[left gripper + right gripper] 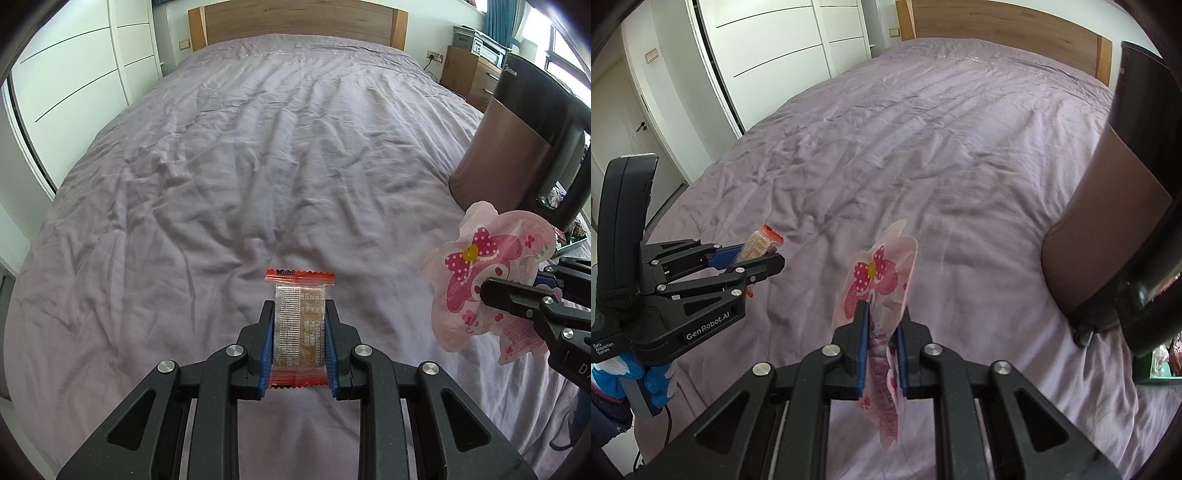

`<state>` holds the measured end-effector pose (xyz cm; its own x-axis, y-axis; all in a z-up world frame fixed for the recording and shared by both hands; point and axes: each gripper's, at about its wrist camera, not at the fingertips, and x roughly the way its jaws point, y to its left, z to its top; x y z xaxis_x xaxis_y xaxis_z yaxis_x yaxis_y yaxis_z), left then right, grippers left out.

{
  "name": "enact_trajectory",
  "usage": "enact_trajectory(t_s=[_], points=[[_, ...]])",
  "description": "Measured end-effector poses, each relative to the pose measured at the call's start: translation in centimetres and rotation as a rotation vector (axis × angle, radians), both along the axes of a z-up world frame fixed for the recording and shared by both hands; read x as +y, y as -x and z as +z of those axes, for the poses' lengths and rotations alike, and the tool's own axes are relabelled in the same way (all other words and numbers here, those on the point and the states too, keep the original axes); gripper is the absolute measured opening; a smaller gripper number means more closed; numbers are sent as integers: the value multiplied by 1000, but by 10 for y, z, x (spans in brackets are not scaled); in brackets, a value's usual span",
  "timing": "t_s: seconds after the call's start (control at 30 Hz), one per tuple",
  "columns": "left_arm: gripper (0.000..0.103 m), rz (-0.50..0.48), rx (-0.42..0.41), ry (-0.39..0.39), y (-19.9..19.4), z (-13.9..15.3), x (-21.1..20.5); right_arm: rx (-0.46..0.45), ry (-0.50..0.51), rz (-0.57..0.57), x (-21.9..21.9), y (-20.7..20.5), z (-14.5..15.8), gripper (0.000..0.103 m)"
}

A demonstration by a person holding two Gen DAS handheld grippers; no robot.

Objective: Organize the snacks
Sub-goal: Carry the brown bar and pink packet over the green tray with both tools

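My left gripper (300,310) is shut on a small clear snack packet with red ends (300,328) and holds it above the purple bedsheet (258,166). The left gripper (775,254) and its packet (761,243) also show at the left of the right wrist view. My right gripper (884,314) is shut on a pink cartoon-printed snack pouch (877,280), held upright above the bed. That pouch (484,280) and the right gripper (491,291) show at the right of the left wrist view.
A brown and black electric kettle (517,147) stands on the bed at the right, close to the right gripper; it also shows in the right wrist view (1115,206). A green container with snacks (1163,363) peeks out behind it. White wardrobe (70,74) at left, wooden headboard (295,22) far.
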<state>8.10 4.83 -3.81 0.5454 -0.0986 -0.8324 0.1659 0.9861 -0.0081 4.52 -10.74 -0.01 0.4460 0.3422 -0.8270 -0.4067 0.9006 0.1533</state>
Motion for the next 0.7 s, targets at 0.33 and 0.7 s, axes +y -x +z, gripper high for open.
enact_trajectory(t_s=[0.33, 0.7], points=[[20, -53, -4, 27, 39, 15, -22, 1, 30, -74, -37, 45, 9, 0], [20, -159, -17, 28, 68, 32, -70, -23, 34, -179, -95, 82, 23, 0]])
